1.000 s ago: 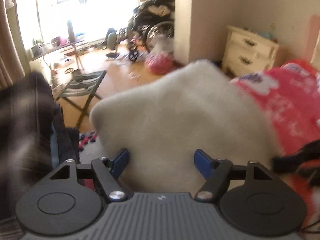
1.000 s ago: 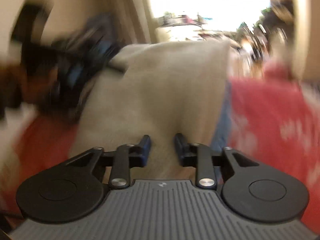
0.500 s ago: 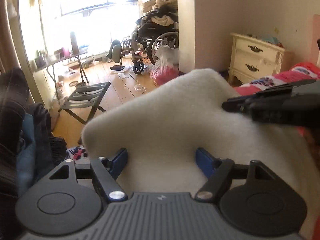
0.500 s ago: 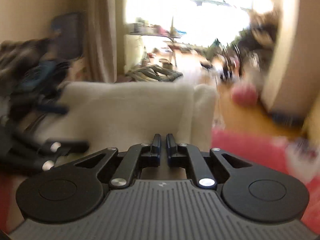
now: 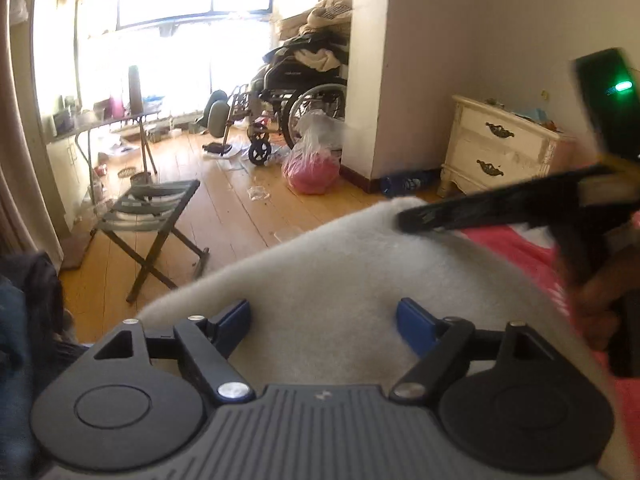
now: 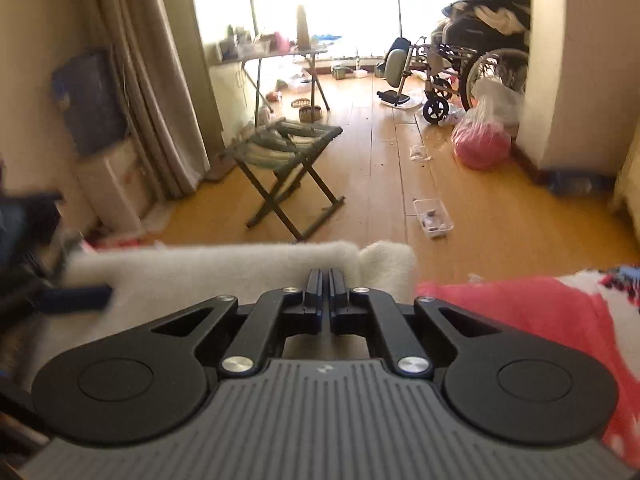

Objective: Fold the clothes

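The left hand-held gripper (image 5: 323, 315) has its blue-padded fingers spread wide over a fluffy white garment (image 5: 340, 272), gripping nothing. The right hand-held gripper (image 6: 325, 285) is pressed together, pinching the garment's far edge. The garment lies on a bed with a red patterned blanket (image 6: 520, 308). Beyond are a wooden floor (image 6: 380, 184), a folding stool (image 6: 288, 148) and a wheelchair (image 5: 296, 92).

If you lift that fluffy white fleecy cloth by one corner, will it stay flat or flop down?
The fluffy white fleecy cloth would probably flop: its far edge already curls over. It looks soft and thick, so likely light yet bulky. The right gripper, shut on its edge, suggests the fuzzy pile grips rather than slips.
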`<state>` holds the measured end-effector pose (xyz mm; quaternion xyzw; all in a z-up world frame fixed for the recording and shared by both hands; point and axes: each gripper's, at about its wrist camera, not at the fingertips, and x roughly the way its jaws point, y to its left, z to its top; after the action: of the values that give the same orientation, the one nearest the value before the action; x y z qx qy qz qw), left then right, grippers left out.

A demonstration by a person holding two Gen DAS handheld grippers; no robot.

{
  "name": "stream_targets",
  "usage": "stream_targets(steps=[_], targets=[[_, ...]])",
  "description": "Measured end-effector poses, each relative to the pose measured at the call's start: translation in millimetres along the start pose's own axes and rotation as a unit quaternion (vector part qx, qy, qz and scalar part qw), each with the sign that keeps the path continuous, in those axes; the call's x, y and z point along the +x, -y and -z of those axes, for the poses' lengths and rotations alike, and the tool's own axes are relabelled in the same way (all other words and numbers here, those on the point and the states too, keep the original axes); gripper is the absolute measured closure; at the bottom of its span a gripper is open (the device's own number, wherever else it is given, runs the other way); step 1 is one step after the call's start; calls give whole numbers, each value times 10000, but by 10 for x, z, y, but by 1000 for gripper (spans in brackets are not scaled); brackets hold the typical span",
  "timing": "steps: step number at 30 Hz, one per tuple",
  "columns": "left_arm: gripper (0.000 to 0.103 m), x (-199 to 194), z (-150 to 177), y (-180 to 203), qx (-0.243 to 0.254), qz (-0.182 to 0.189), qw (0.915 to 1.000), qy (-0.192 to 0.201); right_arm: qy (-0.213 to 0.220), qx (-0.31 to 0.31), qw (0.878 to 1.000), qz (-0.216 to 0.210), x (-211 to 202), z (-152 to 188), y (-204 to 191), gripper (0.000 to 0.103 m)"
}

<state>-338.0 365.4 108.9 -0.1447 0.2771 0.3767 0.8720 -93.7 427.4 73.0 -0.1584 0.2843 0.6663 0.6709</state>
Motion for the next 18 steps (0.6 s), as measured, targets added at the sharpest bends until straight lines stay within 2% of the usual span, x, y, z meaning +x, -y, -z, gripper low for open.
stream_targets(steps=[2, 4, 7, 9, 11, 13, 14, 16, 18], targets=[[27, -154, 8, 9, 71, 169, 9998, 27, 162, 190, 9997, -15, -381, 27, 46, 96], [26, -254, 43, 38, 174, 311, 9994, -13, 152, 143, 9996, -195, -758, 137, 40, 96], [22, -84, 205, 125, 261, 275, 9989, -275, -314, -108, 9975, -624, -935, 410, -160, 98], [23, 28, 270, 162, 225, 167, 9990, -341, -499, -481, 9971, -304, -767, 587, -282, 98], [30, -124, 200, 192, 306, 177, 9991, -255, -470, -292, 9982, -251, -737, 599, -254, 98], [29, -427, 207, 168, 348, 296, 9989, -112, -392, 72, 9987, -331, -937, 505, -185, 98], [28, -559, 245, 163, 365, 386, 9985, -123, -323, 12, 9990, -300, -1121, 512, -219, 95], [27, -761, 364, 174, 399, 611, 9969, -300, -335, -208, 9984, -398, -1480, 609, -355, 95], [27, -824, 591, 266, 442, 855, 9930, -684, -718, -282, 9941, -766, -1656, 882, -517, 95]])
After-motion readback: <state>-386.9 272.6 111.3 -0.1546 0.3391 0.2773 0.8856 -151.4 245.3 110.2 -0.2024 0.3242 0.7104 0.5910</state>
